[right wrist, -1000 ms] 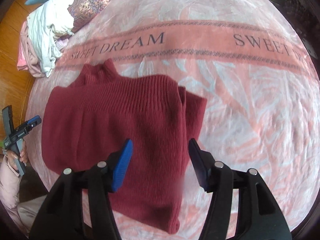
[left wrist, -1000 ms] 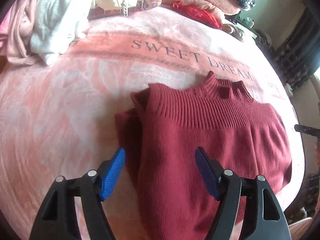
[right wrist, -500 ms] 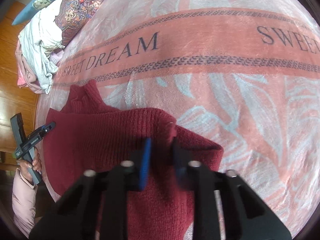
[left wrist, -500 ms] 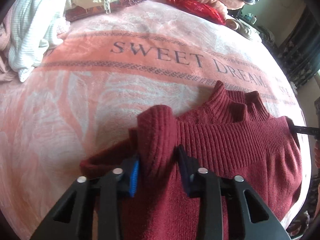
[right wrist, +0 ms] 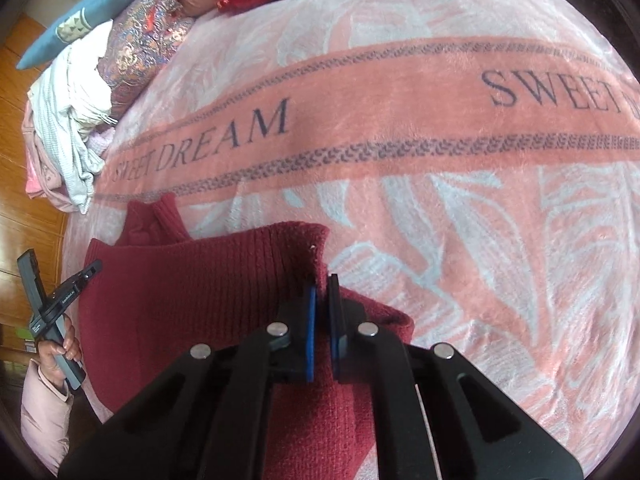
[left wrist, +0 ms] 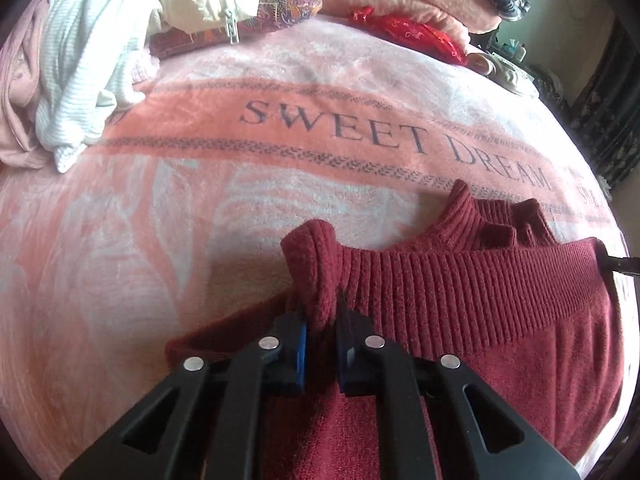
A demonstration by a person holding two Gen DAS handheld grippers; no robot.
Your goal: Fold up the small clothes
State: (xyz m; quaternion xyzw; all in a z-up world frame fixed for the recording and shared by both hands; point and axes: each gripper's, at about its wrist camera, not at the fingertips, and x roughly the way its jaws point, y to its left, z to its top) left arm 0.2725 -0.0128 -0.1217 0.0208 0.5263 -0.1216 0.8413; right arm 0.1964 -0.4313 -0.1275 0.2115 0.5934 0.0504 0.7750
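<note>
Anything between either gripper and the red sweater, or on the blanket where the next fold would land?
Nothing visible. The left gripper and right gripper are each shut on a corner of the red sweater. The pink blanket around it is bare; the clothes pile sits far off at the bed's edge.

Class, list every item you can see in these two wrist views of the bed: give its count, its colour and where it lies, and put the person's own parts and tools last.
sweater: one, dark red, ribbed, lying partly folded on the blanket, both top corners pinched up.
blanket: one, pink and white, lettered SWEET DREAM, covering the bed.
heap of clothes: one heap, white and pale pink, at the bed's far left edge.
patterned cushion: one, multicoloured, beside that heap.
blue cushion: one, behind the patterned one.
red cloth: one, bright red, at the far side.
left gripper: black, blue pads, shut on the sweater's corner.
right gripper: black, blue pads, shut on the opposite corner.
hand: one, pale pink sleeve, holding the left gripper's handle.
</note>
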